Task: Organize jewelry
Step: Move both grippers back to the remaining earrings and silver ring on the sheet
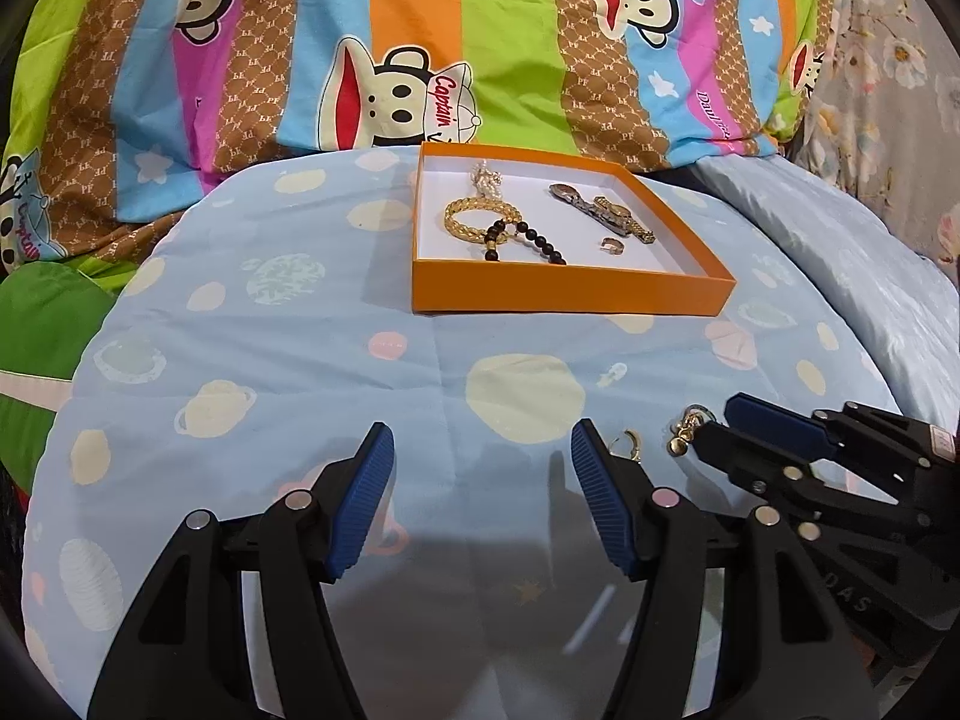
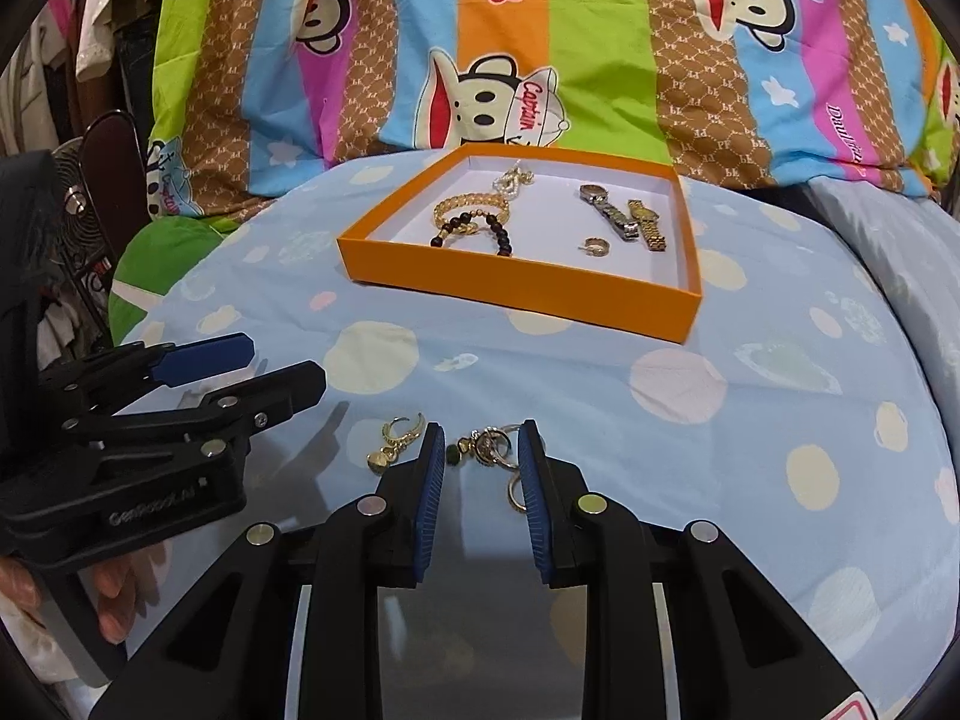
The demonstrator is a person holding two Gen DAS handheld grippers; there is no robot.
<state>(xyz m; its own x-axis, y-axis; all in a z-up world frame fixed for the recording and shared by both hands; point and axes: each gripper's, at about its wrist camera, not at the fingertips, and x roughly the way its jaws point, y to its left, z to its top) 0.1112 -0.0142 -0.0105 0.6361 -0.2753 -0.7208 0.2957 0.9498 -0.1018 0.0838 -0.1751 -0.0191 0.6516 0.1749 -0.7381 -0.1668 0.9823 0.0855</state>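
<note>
An orange tray [image 1: 570, 294] [image 2: 516, 294] lies on the bed. It holds a gold bracelet [image 2: 468, 204], a black bead bracelet [image 2: 501, 234], two watches [image 2: 624, 216] and a small hoop [image 2: 594, 245]. Two gold earrings lie on the sheet nearer to me. One earring [image 2: 486, 447] [image 1: 684, 432] sits between the fingers of my right gripper [image 2: 482, 444] [image 1: 714, 420], and the pads stand a little apart from it. The other earring [image 2: 390, 444] [image 1: 627, 441] lies just outside that gripper's left finger. My left gripper [image 1: 483, 444] [image 2: 282, 366] is open over bare sheet with nothing between its fingers.
The bed has a light blue sheet [image 1: 300, 360] with pale dots. A striped monkey-print quilt [image 1: 420, 60] rises behind the tray. Hanging clothes [image 2: 36, 96] and a fan [image 2: 84, 204] stand at the far left. A person's hand [image 2: 114, 594] holds the left gripper.
</note>
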